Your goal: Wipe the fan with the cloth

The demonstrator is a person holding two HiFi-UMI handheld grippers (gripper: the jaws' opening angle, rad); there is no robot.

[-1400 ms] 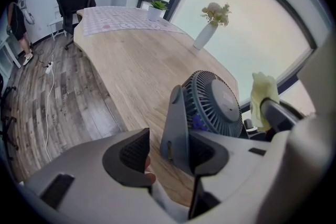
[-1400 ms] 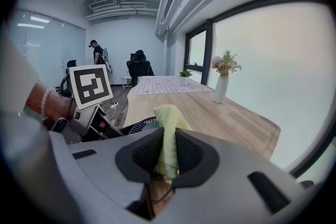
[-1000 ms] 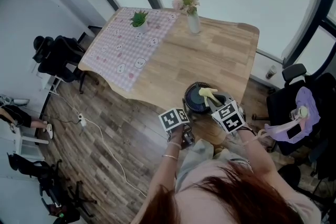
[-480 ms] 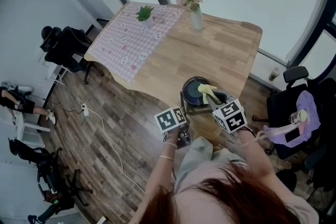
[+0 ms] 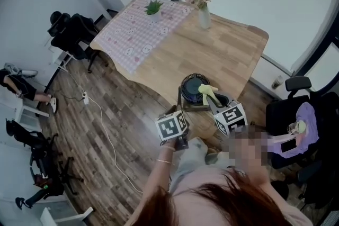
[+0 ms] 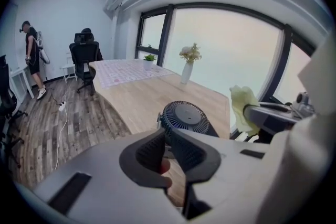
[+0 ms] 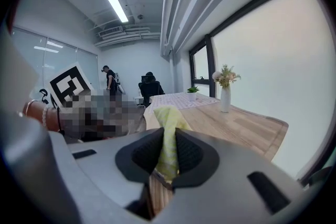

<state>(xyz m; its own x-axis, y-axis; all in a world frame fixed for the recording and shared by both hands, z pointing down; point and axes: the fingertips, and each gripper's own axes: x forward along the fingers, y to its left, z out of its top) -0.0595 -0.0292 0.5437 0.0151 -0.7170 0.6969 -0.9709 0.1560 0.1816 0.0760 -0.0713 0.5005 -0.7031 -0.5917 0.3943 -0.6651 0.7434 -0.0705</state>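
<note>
A round dark fan [image 5: 192, 88] lies face up near the front edge of the wooden table [image 5: 233, 50]. In the left gripper view the fan [image 6: 185, 118] lies just beyond my left gripper [image 6: 167, 134]. That gripper's jaws have just been closing and stand all but together, with nothing between them. My right gripper [image 7: 168, 136] is shut on a yellow cloth [image 7: 169, 123]. In the head view the cloth [image 5: 207, 93] hangs over the fan's right rim. The yellow cloth [image 6: 242, 107] also shows at the right of the left gripper view.
On the table's far side are a vase of flowers [image 5: 204, 17], a small potted plant [image 5: 154, 8] and a pink checked mat [image 5: 137, 34]. Office chairs stand at the left [image 5: 71, 34] and right [image 5: 296, 129]. A cable [image 5: 106, 129] runs over the floor. A person [image 6: 31, 55] stands far left.
Both grippers have risen slightly and drawn back from the fan toward the person. The yellow cloth stays in the right gripper. The head view has swung, so the table sits higher.
</note>
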